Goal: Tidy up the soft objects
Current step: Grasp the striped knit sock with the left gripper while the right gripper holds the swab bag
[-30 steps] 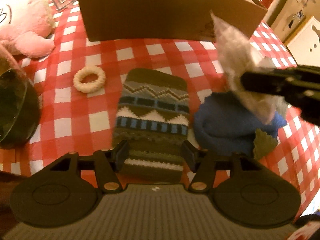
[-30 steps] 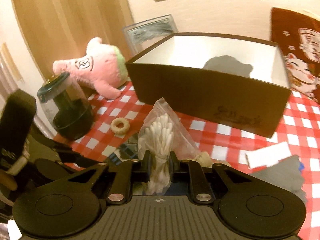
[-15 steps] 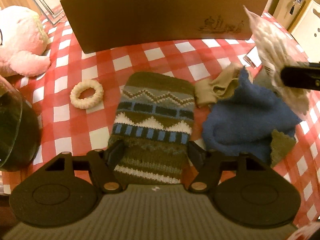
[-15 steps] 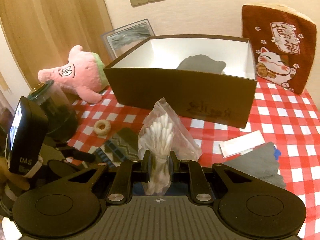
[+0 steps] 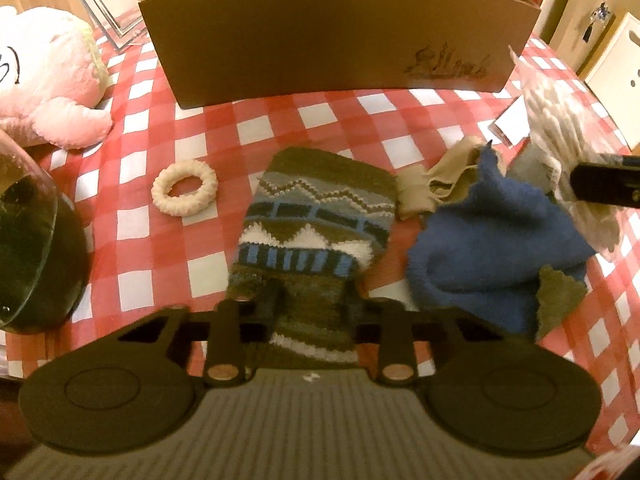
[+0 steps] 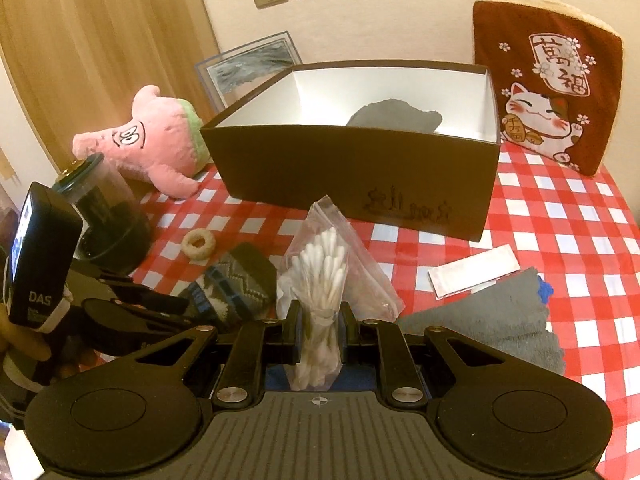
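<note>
Across the red-and-white checked tablecloth (image 6: 560,216) everything sat in relation to the large brown cardboard box with a white inside (image 6: 352,176), which stood open at the far middle. A dark grey soft item (image 6: 394,114) lay inside it, toward its back right. Right of the box a dark red cushion printed with a white lucky cat (image 6: 548,96) leaned against the wall. Left of the box lay a pink plush toy with a green patch (image 6: 148,140), and behind the box's left corner a framed picture (image 6: 248,64) stood propped. In front of the box and to its right rested a folded grey cloth (image 6: 492,320); from the left wrist view a fluffy blue cloth (image 5: 492,240) lay in front of the box's right end, with a crumpled beige fabric piece (image 5: 436,184) touching its far edge. A clear jar with a dark lid (image 6: 104,216) stood well left of the box front. A knitted sock with zigzag bands of olive, blue and white (image 5: 312,232) lay straight in front of the box; the left gripper (image 5: 312,300) was clenched on its near end, a finger on each side. The right gripper (image 6: 319,322) was grasping a clear plastic bag of white cotton swabs (image 6: 324,264), raised in front of the box's front wall. A white paper slip (image 6: 474,272) lay near the box's front right corner. A small cream knitted ring (image 5: 185,189) sat in front of the box's left end.
</note>
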The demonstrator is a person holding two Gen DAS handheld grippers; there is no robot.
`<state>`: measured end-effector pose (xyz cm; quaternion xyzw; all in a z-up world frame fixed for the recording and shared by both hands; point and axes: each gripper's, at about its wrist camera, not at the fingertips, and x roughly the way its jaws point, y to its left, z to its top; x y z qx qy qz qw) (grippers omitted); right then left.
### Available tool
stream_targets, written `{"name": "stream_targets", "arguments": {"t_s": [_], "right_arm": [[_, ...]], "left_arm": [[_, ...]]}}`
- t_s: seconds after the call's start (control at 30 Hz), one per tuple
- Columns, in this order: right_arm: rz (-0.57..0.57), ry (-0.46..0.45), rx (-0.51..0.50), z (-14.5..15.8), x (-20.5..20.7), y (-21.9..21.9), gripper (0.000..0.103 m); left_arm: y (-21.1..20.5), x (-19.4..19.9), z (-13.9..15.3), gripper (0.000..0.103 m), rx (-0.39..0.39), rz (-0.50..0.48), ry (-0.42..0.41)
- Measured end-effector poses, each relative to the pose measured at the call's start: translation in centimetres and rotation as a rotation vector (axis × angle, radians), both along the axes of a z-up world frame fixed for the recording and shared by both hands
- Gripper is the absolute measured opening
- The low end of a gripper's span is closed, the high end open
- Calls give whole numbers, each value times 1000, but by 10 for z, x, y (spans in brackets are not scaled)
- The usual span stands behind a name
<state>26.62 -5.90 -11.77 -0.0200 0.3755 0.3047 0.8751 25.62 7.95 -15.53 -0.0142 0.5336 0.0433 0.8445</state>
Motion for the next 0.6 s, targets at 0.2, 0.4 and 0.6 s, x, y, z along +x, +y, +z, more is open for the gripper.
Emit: {"name": "stream_targets", "arguments": {"t_s": [0.2, 0.4, 0.6], "right_arm": [[-8, -2, 5, 2, -4, -6, 17], [-18, -8, 19, 5, -9, -16, 17], [-18, -27, 38, 14, -13, -23, 17]], "left_arm": [[-5, -10, 7, 10, -7, 2, -23], [-6, -27, 27, 7, -16, 27, -69], [-7, -37, 61, 6, -15, 46, -151]]}}
